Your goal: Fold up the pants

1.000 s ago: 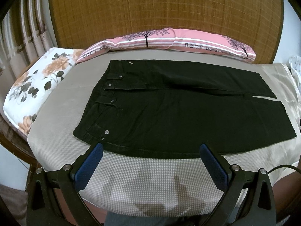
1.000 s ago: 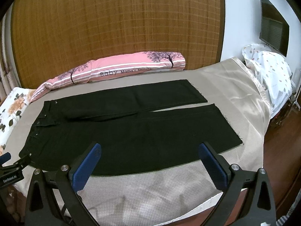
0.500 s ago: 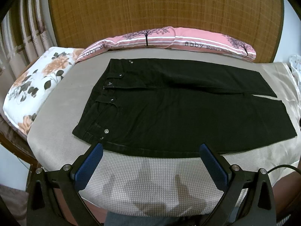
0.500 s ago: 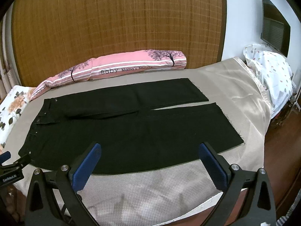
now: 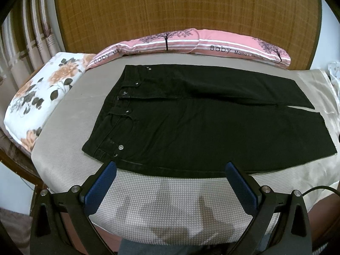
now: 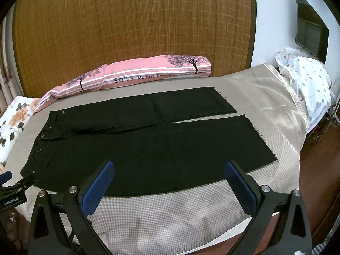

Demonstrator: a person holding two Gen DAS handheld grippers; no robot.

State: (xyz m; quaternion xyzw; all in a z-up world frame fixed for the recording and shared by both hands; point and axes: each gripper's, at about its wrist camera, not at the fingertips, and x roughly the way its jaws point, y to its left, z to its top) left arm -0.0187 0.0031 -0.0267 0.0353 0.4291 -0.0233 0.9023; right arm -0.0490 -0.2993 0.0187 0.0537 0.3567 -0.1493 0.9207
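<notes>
The black pants [image 5: 201, 125] lie flat and unfolded on the bed [image 5: 170, 193], waistband at the left with metal rivets, legs running right to what look like frayed hems. The left tool [image 5: 171, 177] and right tool [image 6: 169, 177] gape wide, holding nothing.

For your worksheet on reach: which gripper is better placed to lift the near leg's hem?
Probably the right gripper: the black pants' hem lies on its side, while the left gripper faces the waistband.

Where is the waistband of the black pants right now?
In the left wrist view the waistband lies at the pants' left end, nearest the floral pillow, just beyond the open left gripper.
</notes>
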